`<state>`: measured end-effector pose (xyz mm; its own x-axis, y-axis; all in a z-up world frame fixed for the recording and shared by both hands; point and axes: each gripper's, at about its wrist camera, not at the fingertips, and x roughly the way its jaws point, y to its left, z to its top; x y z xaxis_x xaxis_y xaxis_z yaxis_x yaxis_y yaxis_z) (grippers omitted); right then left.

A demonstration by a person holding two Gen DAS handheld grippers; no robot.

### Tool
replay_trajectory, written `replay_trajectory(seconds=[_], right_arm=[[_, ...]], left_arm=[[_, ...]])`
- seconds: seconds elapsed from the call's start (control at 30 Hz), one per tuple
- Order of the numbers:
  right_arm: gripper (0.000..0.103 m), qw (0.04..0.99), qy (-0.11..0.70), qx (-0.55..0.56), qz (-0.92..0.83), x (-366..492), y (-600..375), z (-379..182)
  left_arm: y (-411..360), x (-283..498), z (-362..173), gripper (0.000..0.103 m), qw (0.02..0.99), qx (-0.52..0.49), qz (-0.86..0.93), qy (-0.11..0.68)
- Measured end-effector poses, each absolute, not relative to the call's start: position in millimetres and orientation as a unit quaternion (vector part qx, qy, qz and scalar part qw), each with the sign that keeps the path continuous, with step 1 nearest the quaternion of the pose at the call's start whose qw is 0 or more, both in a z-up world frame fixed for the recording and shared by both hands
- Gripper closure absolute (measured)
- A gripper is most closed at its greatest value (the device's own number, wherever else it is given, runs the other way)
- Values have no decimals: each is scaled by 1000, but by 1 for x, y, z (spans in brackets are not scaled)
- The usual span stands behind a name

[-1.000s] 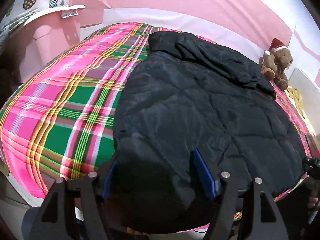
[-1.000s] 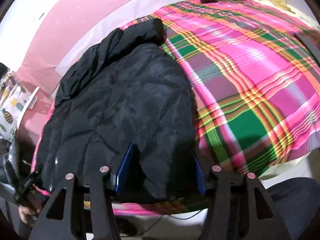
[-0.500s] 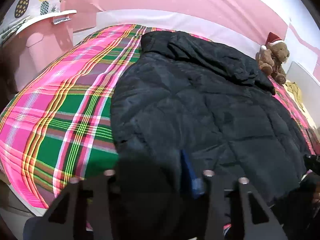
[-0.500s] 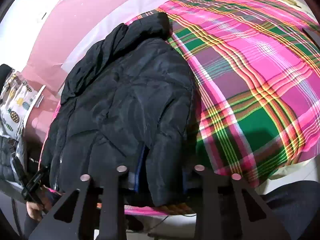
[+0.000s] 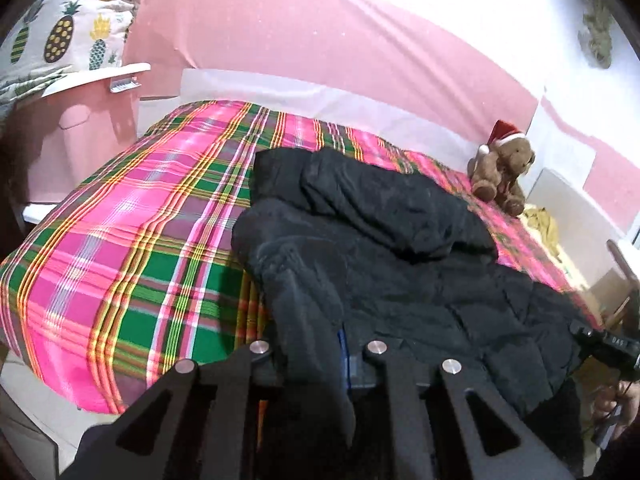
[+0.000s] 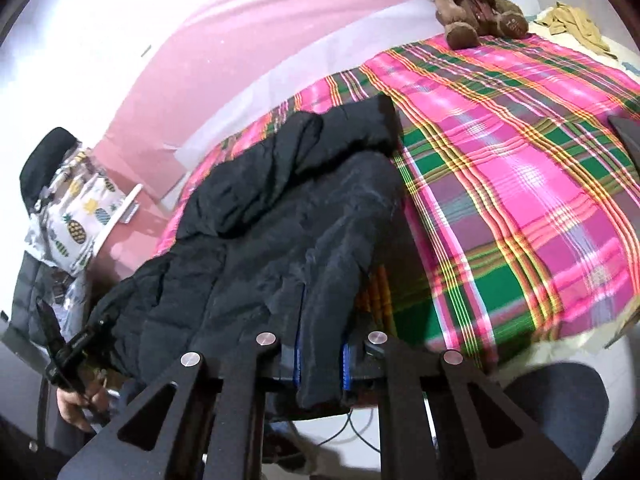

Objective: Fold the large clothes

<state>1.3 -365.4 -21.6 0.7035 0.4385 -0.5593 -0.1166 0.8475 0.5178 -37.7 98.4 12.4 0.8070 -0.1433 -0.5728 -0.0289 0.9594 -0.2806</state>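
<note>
Garment: the black padded jacket [image 5: 384, 248] is lying across the plaid bed cover [image 5: 132, 216], hood end pointing toward the pink wall, near hem at the bed's front edge.
Left gripper [image 5: 316, 356]: its jaws have just been closing and are now pinching the hem at the jacket's left corner; a fold of black fabric is bunching between the blue pads.
Right gripper [image 6: 322, 354]: its jaws have likewise been closing and are now clamping the hem at the right corner, fabric filling the gap between the pads.
Change: a second ago both pairs of jaws were standing wide around flat fabric; now the two corners are rising off the cover, and the near part of the jacket is tenting upward.
Meaning for the task: both grips are seating, so the bottom-to-top fold is probably starting.
Bystander item: the teddy bear [image 5: 502, 172] is sitting well clear at the far corner.
</note>
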Motion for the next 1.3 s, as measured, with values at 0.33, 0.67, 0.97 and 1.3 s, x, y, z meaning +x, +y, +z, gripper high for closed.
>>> replay_trajectory(seconds=[0.33,0.67,0.97,1.3], right_arm=[[90,899,314,250,174,-41,-380,4],[90,905,260,280,186,-7,-384,47],[89,909,266,273,167,103,-376,84],[85,889,367,249,117,260,-343,52]], left_arm=[[103,-74,45,87,945,-164,-44,281],[109,-34,82,87,948,-190,-67,246],[132,77,97,85,945,-207,-56,249],[137,230,24,78,908,-219,-13,356]])
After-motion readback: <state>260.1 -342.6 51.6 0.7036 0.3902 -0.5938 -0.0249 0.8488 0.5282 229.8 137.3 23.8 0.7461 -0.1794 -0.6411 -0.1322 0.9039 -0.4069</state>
